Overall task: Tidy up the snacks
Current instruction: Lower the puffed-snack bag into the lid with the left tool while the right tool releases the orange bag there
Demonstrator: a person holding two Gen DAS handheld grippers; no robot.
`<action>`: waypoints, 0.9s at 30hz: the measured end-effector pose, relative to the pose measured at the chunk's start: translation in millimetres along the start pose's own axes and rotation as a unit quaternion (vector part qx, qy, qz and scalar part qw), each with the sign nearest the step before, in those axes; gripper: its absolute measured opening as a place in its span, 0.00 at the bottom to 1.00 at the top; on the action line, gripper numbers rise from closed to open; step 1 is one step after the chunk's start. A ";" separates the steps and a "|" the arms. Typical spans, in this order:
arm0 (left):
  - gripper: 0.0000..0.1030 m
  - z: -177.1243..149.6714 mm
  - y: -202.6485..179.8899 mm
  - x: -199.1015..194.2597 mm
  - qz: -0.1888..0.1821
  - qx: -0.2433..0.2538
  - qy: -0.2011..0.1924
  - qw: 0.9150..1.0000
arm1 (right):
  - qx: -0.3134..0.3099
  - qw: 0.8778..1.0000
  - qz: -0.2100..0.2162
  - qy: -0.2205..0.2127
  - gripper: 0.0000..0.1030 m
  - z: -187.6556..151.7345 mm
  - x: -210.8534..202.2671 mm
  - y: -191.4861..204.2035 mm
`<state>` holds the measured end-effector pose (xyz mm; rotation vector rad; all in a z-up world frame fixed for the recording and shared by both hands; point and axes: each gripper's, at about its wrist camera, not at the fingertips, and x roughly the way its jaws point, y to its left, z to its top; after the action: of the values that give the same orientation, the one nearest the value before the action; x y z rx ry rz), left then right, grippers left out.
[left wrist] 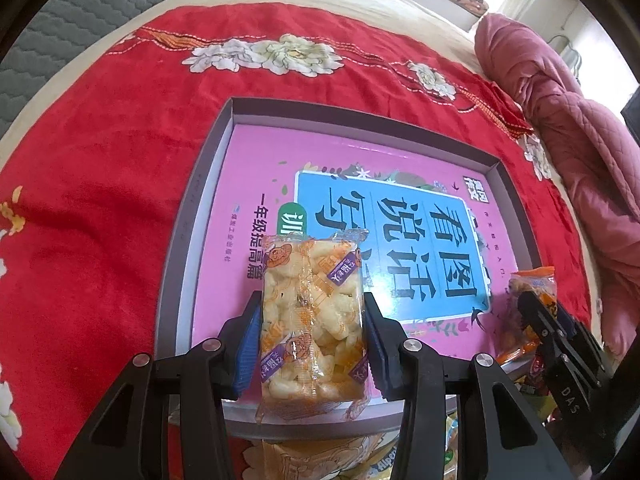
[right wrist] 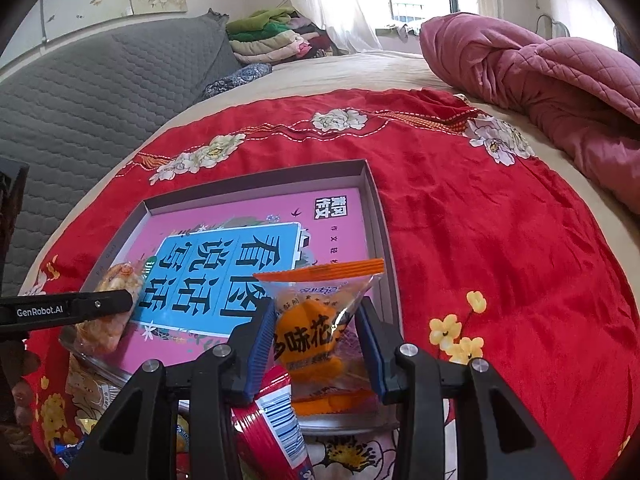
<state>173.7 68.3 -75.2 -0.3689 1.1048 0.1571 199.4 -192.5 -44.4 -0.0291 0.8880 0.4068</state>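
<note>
A shallow grey box (left wrist: 188,216) lined with a pink and blue printed sheet lies on a red flowered cloth; it also shows in the right wrist view (right wrist: 376,200). My left gripper (left wrist: 312,344) is shut on a clear pack of pale puffed snacks (left wrist: 312,320), held over the box's near edge. My right gripper (right wrist: 316,344) is shut on an orange snack pack (right wrist: 312,332), held over the box's near right corner. The right gripper and its pack show in the left wrist view (left wrist: 532,304). The left gripper with its pack shows in the right wrist view (right wrist: 116,308).
A red tube-shaped pack (right wrist: 272,420) and several other snack packs (left wrist: 420,460) lie on the cloth just in front of the box. A pink quilt (right wrist: 540,80) is heaped at the right. A grey padded headboard (right wrist: 100,92) stands at the left.
</note>
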 end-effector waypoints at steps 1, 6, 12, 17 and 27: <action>0.46 -0.2 -0.1 0.8 0.001 0.001 0.001 1.000 | 0.001 1.000 0.000 -0.001 0.40 -0.1 -0.2 -0.3; 0.46 0.6 -0.2 3.2 0.000 0.001 0.004 1.000 | 0.006 1.000 0.000 -0.003 0.41 0.0 -1.4 -2.4; 0.46 0.7 0.7 2.4 -0.001 -0.002 0.003 1.000 | 0.012 1.000 0.000 -0.007 0.42 0.4 -3.1 -5.4; 0.46 1.2 2.6 0.7 0.000 -0.004 0.002 1.000 | 0.017 1.000 -0.010 -0.017 0.44 1.7 -6.9 -9.3; 0.48 2.1 2.2 -5.8 0.002 -0.002 -0.003 1.000 | 0.021 0.999 -0.008 -0.028 0.47 2.5 -14.1 -11.2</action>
<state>172.2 71.4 -69.7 -0.3704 1.0989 0.1634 197.4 -207.0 -33.7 0.0141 0.8406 0.3717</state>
